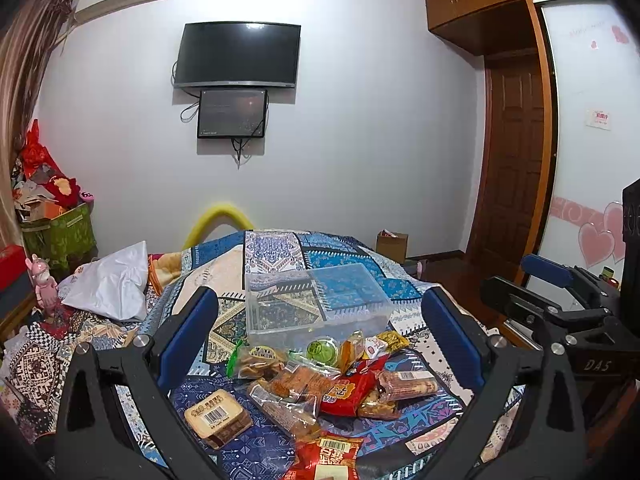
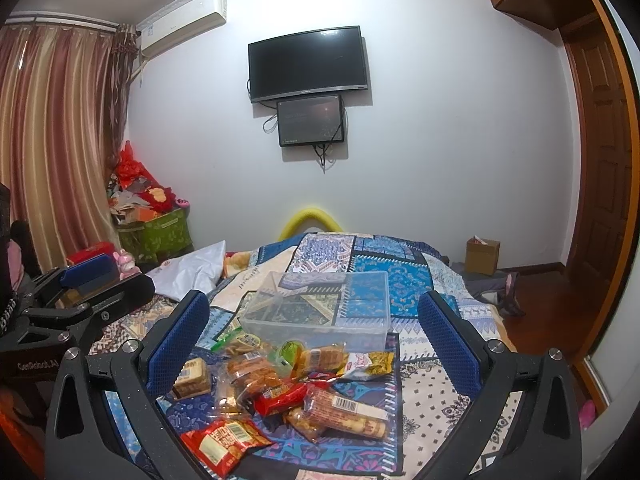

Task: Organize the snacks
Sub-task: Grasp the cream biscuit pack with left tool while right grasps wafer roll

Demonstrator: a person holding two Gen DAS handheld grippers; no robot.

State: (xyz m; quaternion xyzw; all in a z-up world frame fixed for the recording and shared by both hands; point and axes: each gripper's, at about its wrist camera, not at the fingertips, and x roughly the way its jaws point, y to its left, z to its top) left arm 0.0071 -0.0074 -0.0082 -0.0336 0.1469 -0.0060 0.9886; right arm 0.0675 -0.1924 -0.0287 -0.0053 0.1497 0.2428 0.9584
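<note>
Your left gripper hangs above the bed with its blue-padded fingers spread wide, holding and touching nothing. Between them, in the left wrist view, you see the snacks heaped loose on the patterned bedspread. At the left of the heap lies a tan cake with a barcode label, a little apart from the rest. Next come clear packs of brown pastries, then a red pack in the middle, and a wrapped roll at the right. A second red pack lies nearest you, at the bottom edge. A green sweet and a yellow packet sit at the far side, just beside the bin. The bin is clear plastic, upright, just behind the heap; nothing shows inside it but the bedspread pattern seen through its walls.

Your right gripper is likewise spread wide and empty, hovering over the same heap, its fingers clear of every pack. It appears at the right edge of the left wrist view, and the left one at the left edge of the right wrist view, so the two are side by side and apart.

On the far wall hang a TV and a smaller screen just below it.
</note>
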